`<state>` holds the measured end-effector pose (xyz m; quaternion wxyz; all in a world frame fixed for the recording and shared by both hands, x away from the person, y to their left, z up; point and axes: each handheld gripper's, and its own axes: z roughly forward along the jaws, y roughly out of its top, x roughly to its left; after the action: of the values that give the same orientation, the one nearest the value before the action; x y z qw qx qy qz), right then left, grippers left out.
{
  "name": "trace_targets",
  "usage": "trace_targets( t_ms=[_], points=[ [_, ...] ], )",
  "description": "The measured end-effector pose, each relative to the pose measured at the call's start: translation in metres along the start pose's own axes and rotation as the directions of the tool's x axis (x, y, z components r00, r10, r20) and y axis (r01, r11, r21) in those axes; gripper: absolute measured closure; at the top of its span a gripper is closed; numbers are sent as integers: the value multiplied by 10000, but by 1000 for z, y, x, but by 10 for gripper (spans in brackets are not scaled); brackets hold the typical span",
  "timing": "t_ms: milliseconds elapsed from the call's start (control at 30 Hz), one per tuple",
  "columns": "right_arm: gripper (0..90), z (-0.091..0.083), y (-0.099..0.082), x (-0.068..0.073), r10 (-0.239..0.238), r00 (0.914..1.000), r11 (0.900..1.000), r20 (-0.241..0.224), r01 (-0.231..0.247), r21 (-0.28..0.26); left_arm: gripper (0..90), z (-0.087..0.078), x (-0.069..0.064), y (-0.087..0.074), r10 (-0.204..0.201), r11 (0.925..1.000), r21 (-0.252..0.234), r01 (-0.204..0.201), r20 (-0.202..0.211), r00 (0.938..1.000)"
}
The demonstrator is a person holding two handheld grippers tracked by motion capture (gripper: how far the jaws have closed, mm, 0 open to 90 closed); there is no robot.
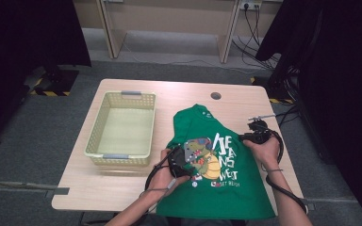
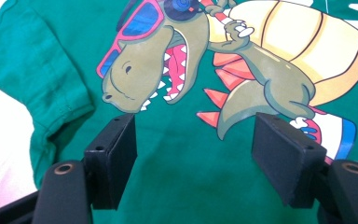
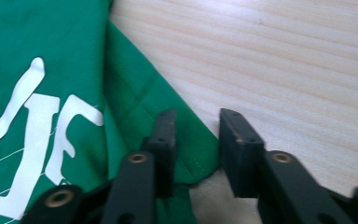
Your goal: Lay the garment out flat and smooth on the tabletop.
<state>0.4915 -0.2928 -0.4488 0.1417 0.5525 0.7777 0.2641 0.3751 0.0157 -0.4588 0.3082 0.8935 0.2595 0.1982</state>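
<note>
Wooden table (image 1: 122, 186), basket (image 1: 121, 128) beside shirt (image 1: 226, 188)

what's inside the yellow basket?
Nothing visible: the pale yellow lattice plastic basket shows a bare floor. Its near wall hides a thin strip of the floor.

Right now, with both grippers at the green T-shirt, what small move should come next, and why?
Probably close the right gripper on the edge of the sleeve. Its jaws straddle that edge over the table with a gap left, so the pads do not press yet. The left gripper hangs open over the dinosaur print of the green T-shirt, holding nothing.
</note>
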Motion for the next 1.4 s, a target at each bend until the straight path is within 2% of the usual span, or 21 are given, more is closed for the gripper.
trace_targets(
  t_ms=[133, 233, 433, 733, 967, 1133, 1267, 1300, 1367, 1400],
  points=[
    [792, 0, -1, 1, 54, 9998, 10000, -168, -55, -26, 304, 1, 0, -1, -22, 10000, 6, 22, 21, 10000],
    [831, 0, 0, 3, -17, 9997, 10000, -244, 16, -48, 306, 1, 0, -2, -46, 10000, 0, 46, 59, 10000],
    [840, -6, 3, 2, 149, 9998, 9990, -136, -154, -428, 318, 1, 0, -3, -54, 10000, -46, 54, 79, 10000],
    [841, -25, 13, -11, 555, 9975, 9928, 427, -506, -1083, 331, 0, 1, -5, -175, 9998, -118, 176, 124, 9998],
    [841, -36, 12, -19, 909, 9930, 9867, 751, -796, -1420, 343, -2, 1, -7, -186, 9998, -97, 187, 110, 9998],
    [840, -39, 6, -23, 1088, 9894, 9860, 959, -952, -1367, 343, -2, 2, -8, -238, 9997, -107, 239, 89, 9997],
    [838, -39, 1, -23, 1055, 9869, 9887, 1224, -910, -1190, 343, -3, 2, -9, -247, 9996, -104, 248, 97, 9996],
    [837, -40, -2, -22, 1013, 9848, 9907, 1410, -869, -1048, 343, -3, 2, -9, -262, 9996, -104, 263, 96, 9996],
    [836, -39, -2, -22, 1015, 9839, 9915, 1473, -880, -957, 343, -3, 2, -9, -248, 9996, -104, 249, 88, 9997],
    [831, -38, -4, -22, 906, 9833, 9945, 1581, -809, -667, 344, -3, 2, -9, -258, 9996, -115, 259, 76, 9996]
  ],
)
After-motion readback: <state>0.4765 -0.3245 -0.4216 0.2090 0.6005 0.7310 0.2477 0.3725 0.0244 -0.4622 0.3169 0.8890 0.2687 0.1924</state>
